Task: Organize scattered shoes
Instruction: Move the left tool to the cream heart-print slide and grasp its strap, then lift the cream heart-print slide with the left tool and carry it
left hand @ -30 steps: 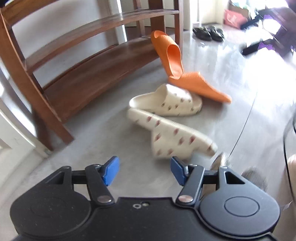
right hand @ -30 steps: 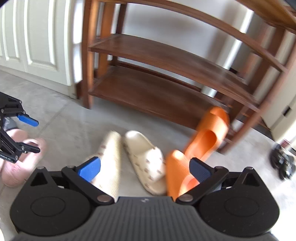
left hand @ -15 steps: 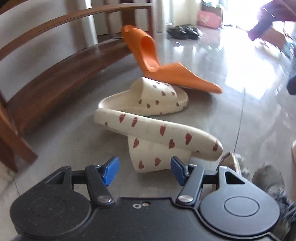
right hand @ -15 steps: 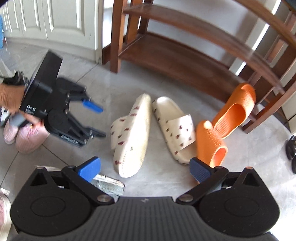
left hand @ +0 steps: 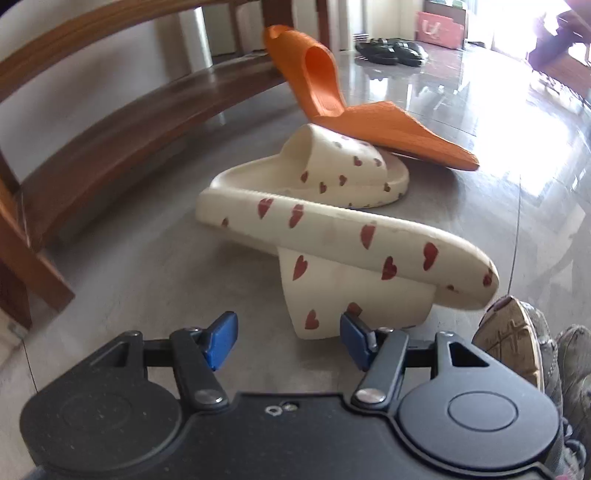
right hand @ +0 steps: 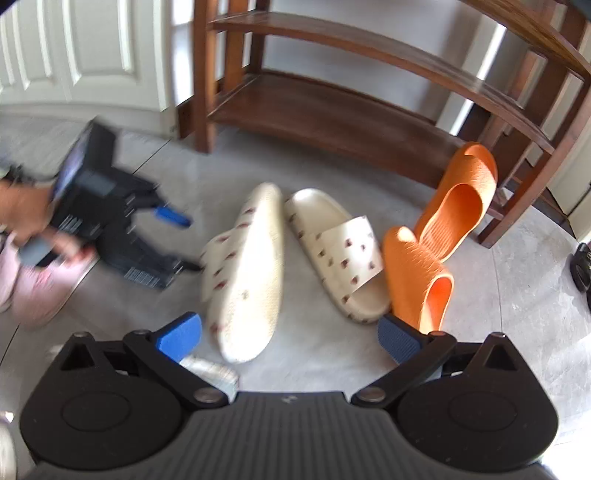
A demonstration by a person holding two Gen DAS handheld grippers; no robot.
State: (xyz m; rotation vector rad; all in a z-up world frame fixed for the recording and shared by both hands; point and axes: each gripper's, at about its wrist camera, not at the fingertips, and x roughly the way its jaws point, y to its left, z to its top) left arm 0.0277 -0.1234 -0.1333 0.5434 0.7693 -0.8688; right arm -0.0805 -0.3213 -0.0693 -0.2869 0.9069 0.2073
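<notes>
Two cream slippers with red hearts lie on the grey floor: one on its side [left hand: 347, 251], one flat behind it [left hand: 314, 177]. One orange slipper [left hand: 310, 70] leans against the wooden shoe rack [left hand: 110, 136]; the other [left hand: 406, 136] lies on its side. My left gripper [left hand: 288, 336] is open, low over the floor, its right pad close to the strap of the tipped cream slipper. My right gripper [right hand: 288, 336] is open and empty above the tipped cream slipper [right hand: 243, 273], the flat one [right hand: 340, 251] and both orange slippers [right hand: 421, 273]. The left gripper [right hand: 181, 240] shows there, blurred.
Grey sneakers [left hand: 517, 350] sit just right of the left gripper. Black sandals [left hand: 388, 55] and a pink bag [left hand: 439, 24] lie far off. Pink slippers [right hand: 37, 291] are on a person's feet at the left. White doors [right hand: 92, 55] stand left of the rack [right hand: 332, 110].
The left gripper has dropped lower and come closer to the tipped cream slipper. The right gripper has moved forward toward the slippers and rack. Both stay open.
</notes>
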